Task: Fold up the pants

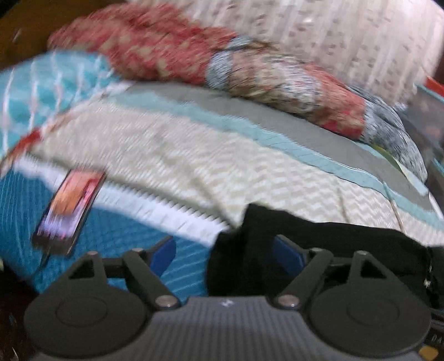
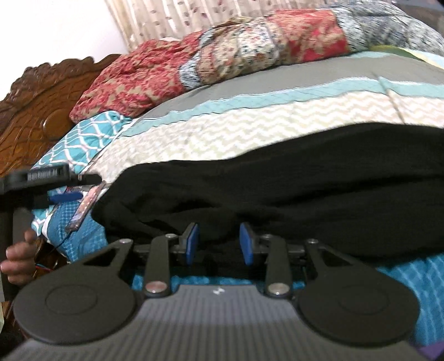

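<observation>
Black pants (image 2: pixel 291 188) lie across the striped bedspread; in the left wrist view their left end (image 1: pixel 319 244) fills the lower right. My left gripper (image 1: pixel 224 252) is open, blue pads wide apart, with the pants' edge between them near the right pad (image 1: pixel 285 255). It also shows in the right wrist view (image 2: pixel 63 191) at the pants' left end. My right gripper (image 2: pixel 219 243) is open at the pants' near edge, with the cloth between its blue pads (image 2: pixel 193 241) and not pinched.
A phone (image 1: pixel 69 211) lies on the blue part of the bedspread (image 1: pixel 172 166), left of the pants. A red patterned quilt (image 2: pixel 211 64) is heaped at the far side. A carved wooden headboard (image 2: pixel 36 105) and curtain (image 2: pixel 172 19) stand behind.
</observation>
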The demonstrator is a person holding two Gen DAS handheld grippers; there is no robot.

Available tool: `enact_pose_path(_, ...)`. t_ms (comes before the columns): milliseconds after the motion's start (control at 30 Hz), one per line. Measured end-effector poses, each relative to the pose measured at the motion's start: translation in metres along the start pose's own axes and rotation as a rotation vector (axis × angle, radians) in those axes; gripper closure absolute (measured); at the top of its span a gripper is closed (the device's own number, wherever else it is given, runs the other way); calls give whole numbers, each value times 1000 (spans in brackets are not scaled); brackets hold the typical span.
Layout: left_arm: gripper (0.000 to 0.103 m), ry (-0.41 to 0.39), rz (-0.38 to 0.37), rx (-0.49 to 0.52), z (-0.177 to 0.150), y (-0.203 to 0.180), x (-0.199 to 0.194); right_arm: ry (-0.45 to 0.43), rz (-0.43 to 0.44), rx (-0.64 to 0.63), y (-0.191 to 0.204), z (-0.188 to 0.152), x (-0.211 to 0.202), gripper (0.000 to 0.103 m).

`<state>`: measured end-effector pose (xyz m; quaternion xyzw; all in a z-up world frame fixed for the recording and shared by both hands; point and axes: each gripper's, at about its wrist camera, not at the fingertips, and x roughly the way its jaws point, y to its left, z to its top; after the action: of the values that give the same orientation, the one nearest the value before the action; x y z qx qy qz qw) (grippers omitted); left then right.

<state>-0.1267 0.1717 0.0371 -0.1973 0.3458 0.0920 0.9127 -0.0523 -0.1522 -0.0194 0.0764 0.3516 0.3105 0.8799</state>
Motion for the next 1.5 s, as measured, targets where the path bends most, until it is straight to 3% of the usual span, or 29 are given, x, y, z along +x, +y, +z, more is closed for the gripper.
enact_pose_path(100, 9, 49, -93, -154, -1, 33, 8, -8, 25, -20, 15, 12, 12, 66)
enact_pose_path(167, 0, 79, -196, -248, -6, 48, 14, -16, 47, -27, 23, 20, 20, 66)
enact_pose_path(267, 0, 142, -310, -331, -11, 53, 32, -24, 75, -4, 29, 30, 36, 68)
enact_pose_path(367, 0, 198, -330, -328, -20, 43, 54, 1, 100, 94, 22, 32, 60, 69)
enact_pose_path(467, 2, 232, -334, -304, -30, 29, 76, 112, 137, 273, 0, 20, 95, 69)
enact_pose_path(500, 5, 223, -308, -278, -32, 23, 80, 188, 148, 355, -12, 9, 113, 74)
enact_pose_path(533, 24, 206, -278, -245, -34, 18, 81, 191, 151, 412, -22, 0, 119, 89)
enact_pose_path(567, 43, 192, -260, -205, -33, 11, 81, 173, 155, 448, -29, -4, 117, 90)
enact_pose_path(667, 61, 193, -304, -213, -30, 2, 79, 194, 191, 491, -37, -3, 113, 90)
enact_pose_path(700, 62, 182, -304, -196, -27, -6, 77, 194, 194, 488, -36, -2, 113, 90)
enact_pose_path(833, 63, 85, -317, 13, -18, -57, 54, 181, 222, 489, -36, -3, 103, 87)
enact_pose_path(933, 63, -3, -318, 228, -20, -106, 37, 100, 221, 463, -37, 6, 83, 84)
enact_pose_path(1100, 61, -31, -336, 482, -40, -178, 37, -94, 77, 498, -83, 8, 18, 82)
enact_pose_path(1167, 50, -16, -325, 567, -56, -204, 47, -155, 23, 552, -107, 2, -6, 80)
enact_pose_path(1200, 44, 1, -323, 629, -66, -216, 54, -184, -6, 575, -119, -1, -18, 76)
enact_pose_path(1267, 20, 52, -318, 742, -87, -234, 65, -226, -43, 613, -135, -9, -36, 65)
enact_pose_path(1333, 14, 45, -310, 837, -103, -245, 58, -253, -65, 633, -144, -15, -49, 47)
enact_pose_path(1367, 11, 28, -336, 866, -108, -244, 48, -262, -64, 636, -146, -17, -53, 44)
enact_pose_path(1500, 10, -14, -452, 860, -102, -230, 9, -260, 23, 610, -131, -11, -45, 15)
